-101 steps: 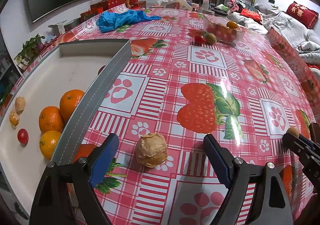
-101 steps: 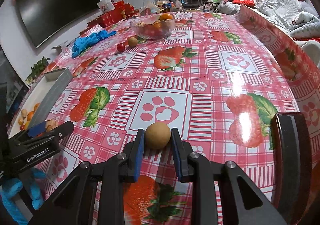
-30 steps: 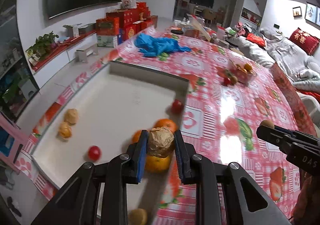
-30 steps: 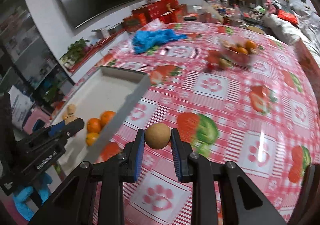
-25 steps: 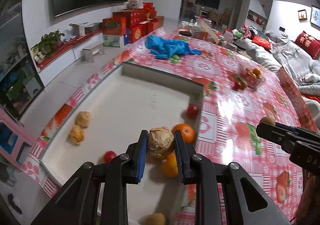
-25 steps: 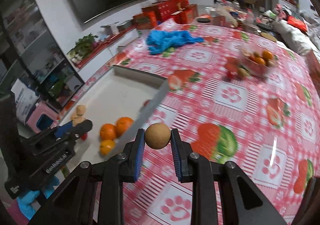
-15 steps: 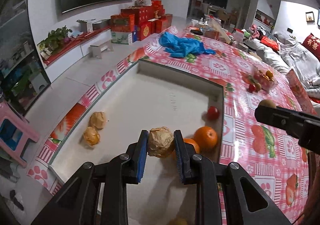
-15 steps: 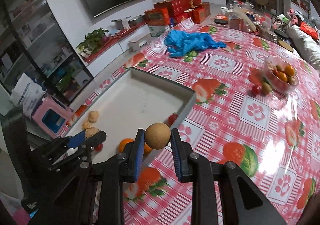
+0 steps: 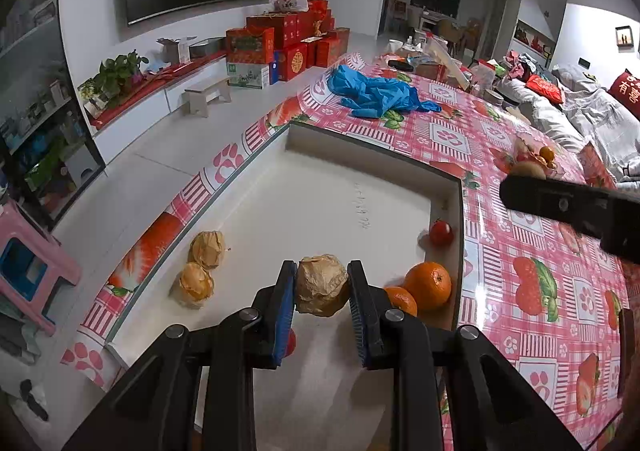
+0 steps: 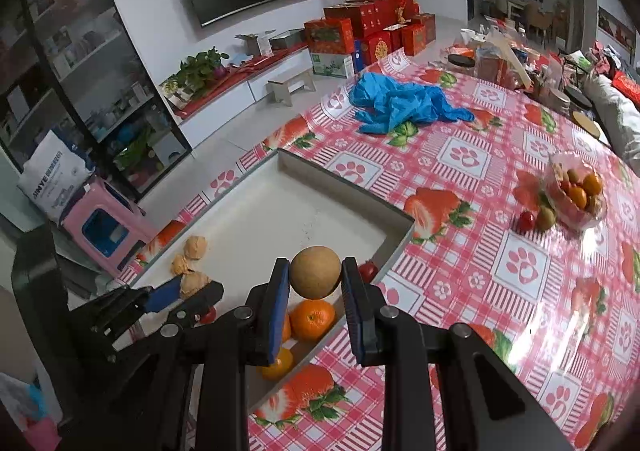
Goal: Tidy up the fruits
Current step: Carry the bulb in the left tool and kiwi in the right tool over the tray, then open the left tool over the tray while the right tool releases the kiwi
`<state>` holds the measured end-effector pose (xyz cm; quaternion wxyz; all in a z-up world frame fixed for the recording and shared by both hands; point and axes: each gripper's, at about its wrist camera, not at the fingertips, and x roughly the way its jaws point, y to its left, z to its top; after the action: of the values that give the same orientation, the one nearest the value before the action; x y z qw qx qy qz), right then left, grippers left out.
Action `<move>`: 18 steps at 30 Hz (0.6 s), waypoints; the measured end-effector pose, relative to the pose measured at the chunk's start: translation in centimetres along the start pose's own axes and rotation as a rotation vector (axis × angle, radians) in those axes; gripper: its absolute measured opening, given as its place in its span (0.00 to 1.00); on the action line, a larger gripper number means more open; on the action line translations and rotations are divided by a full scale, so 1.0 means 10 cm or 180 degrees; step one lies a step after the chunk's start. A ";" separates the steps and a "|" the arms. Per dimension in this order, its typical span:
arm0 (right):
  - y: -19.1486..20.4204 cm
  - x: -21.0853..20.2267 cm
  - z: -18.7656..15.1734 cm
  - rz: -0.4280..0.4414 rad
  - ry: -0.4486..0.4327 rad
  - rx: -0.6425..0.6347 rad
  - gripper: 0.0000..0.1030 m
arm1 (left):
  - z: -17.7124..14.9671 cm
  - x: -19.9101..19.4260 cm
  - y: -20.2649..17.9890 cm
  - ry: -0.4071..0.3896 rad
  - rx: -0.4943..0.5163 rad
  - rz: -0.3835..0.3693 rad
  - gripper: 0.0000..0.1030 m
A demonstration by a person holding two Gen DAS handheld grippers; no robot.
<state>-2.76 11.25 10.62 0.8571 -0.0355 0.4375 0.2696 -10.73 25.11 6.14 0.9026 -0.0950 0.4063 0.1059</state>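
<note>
My left gripper (image 9: 322, 297) is shut on a papery husked fruit (image 9: 321, 285) and holds it above the white tray (image 9: 340, 187), near two like husked fruits (image 9: 206, 251). Oranges (image 9: 428, 285) and a cherry tomato (image 9: 441, 231) lie along the tray's right wall. My right gripper (image 10: 316, 285) is shut on a smooth round tan fruit (image 10: 315, 277), held above the tray's near right wall over the oranges (image 10: 312, 319). The left gripper also shows in the right wrist view (image 10: 182, 293).
A clear bowl of fruit (image 10: 578, 193) stands on the strawberry tablecloth (image 10: 500, 263) with a tomato and a green fruit (image 10: 536, 219) beside it. Blue gloves (image 10: 404, 103) lie at the far end. A pink stool (image 10: 106, 227) stands left of the table.
Both grippers have carried their fruits left, from over the tablecloth to over the tray. The left one has moved further in, towards the husked fruits.
</note>
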 end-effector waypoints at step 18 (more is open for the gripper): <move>0.12 0.75 -0.17 0.0045 0.0692 -0.0180 0.73 | -0.05 0.31 0.08 0.0405 -0.0056 0.0157 0.68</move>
<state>-1.05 15.01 3.99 0.8013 -0.0857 0.5204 0.2824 -9.31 26.14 3.37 0.8712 -0.0995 0.4642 0.1253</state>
